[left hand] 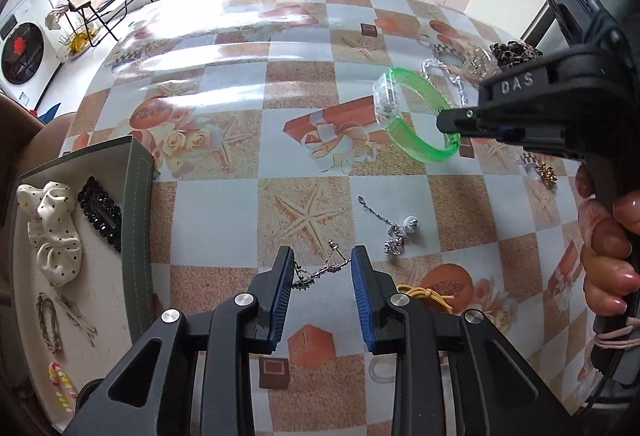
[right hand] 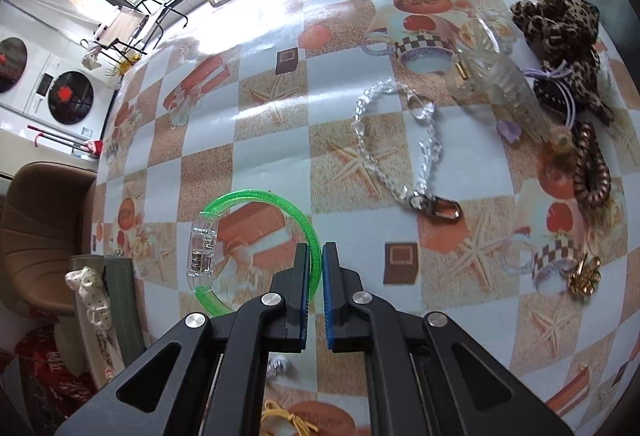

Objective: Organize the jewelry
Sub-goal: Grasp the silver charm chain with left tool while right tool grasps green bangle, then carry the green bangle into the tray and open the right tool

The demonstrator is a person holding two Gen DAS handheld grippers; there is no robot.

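Mid-transfer, by the look of it: right gripper [right hand: 319, 268] clamped on the green bangle [right hand: 256, 196], fingers [right hand: 301, 276] pinched nearly together on the band opposite its clear clasp. Seen from the left wrist view, bangle [left hand: 416, 108] apparently lifted clear of the worktop [left hand: 224, 204], tilted, hanging out from the right gripper [left hand: 450, 118] toward the middle of the worktop. Whether any edge touches the cloth: not possible to tell.

Left gripper [left hand: 318, 268] open and holding nothing, fingers [left hand: 280, 288] spread either side of a thin silver chain [left hand: 320, 270] lying flat on the worktop. Another chain with a small round charm [left hand: 394, 232] just beside, to the right. A yellow cord [left hand: 428, 294] close under the right-hand finger.

Green-edged tray [left hand: 138, 220] at the left, already carrying a dotted scrunchie [left hand: 52, 228], a black beaded clip [left hand: 100, 212] and a few hair pins [left hand: 76, 316].

Still out on the worktop: clear bead chain [right hand: 394, 144], clear claw clip [right hand: 504, 92], leopard scrunchie [right hand: 560, 32], brown coil tie [right hand: 592, 172], gold brooch [right hand: 584, 276].

Likely next: carry the bangle leftward over the tray wall, lower onto a bare patch of lining, then release. For the left gripper, probably closing on the silver chain; thin and flat, so fingertips low against the cloth.
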